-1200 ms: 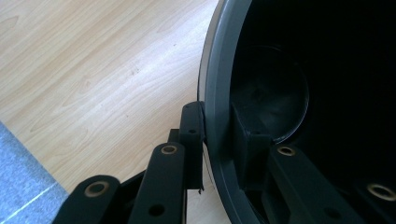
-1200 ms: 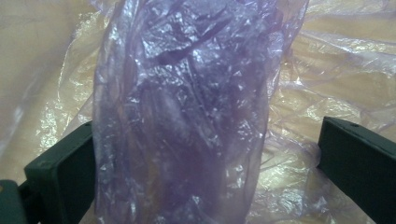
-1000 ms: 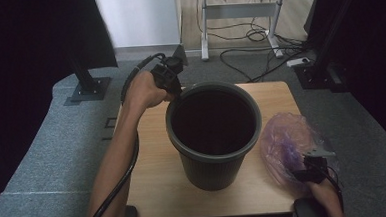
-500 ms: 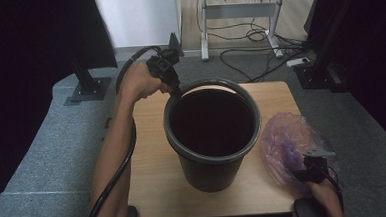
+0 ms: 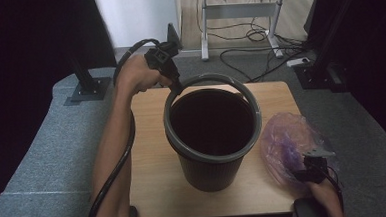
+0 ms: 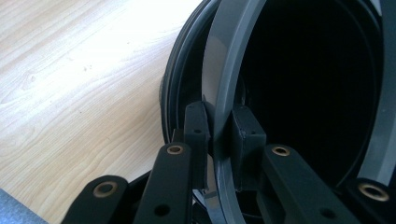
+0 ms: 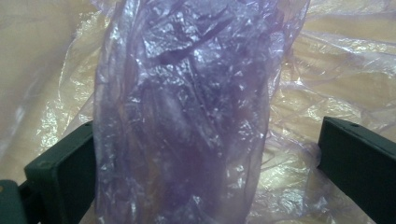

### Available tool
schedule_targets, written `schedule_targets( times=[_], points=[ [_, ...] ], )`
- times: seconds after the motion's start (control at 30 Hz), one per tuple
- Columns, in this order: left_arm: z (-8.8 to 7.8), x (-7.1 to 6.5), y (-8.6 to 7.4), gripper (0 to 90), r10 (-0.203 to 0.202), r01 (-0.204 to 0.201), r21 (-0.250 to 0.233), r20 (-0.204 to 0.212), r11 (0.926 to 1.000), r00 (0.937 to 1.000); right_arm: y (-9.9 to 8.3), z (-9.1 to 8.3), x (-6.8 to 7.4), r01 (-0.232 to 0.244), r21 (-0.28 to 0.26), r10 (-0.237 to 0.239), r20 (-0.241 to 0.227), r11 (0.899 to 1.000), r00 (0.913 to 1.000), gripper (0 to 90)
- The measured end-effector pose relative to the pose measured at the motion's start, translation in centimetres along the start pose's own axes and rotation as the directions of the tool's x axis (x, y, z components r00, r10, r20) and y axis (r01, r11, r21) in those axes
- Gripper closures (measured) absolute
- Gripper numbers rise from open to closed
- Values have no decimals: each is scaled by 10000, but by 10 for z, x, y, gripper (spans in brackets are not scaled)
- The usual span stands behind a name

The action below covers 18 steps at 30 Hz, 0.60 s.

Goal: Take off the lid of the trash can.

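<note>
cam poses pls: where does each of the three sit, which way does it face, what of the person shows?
High view: above the person's side, facing forward and down on the table; forearms, both tongs.
Left gripper view: on the left tongs, facing along the jaws shut on the grey ring of the bin.
Right gripper view: on the right tongs, facing the purple bag; jaws apart.
Shared: ring, bag.

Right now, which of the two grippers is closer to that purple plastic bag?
The right. The right gripper has the purple plastic bag between its open jaws at the table's right edge. The left gripper is across the table, clamped on the grey ring atop the black bin.
</note>
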<state>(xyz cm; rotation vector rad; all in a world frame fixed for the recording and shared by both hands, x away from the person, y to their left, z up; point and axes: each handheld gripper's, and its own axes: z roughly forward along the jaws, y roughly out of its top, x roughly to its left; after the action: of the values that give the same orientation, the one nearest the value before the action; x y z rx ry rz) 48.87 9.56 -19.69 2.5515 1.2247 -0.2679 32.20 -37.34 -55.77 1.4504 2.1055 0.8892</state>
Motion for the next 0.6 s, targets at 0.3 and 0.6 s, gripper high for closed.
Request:
schedule_targets(
  times=[0.3, 0.6],
  points=[
    [-6, -1, 0, 789, -43, 42, 51, 283, 10000, 9996, 0, 0, 0, 26, 14, -26, -27, 10000, 10000, 0],
    [-11, -2, -1, 794, 12, -17, 87, 480, 10000, 9988, 0, 0, 0, 32, 0, -32, -36, 10000, 10000, 0]
  ],
)
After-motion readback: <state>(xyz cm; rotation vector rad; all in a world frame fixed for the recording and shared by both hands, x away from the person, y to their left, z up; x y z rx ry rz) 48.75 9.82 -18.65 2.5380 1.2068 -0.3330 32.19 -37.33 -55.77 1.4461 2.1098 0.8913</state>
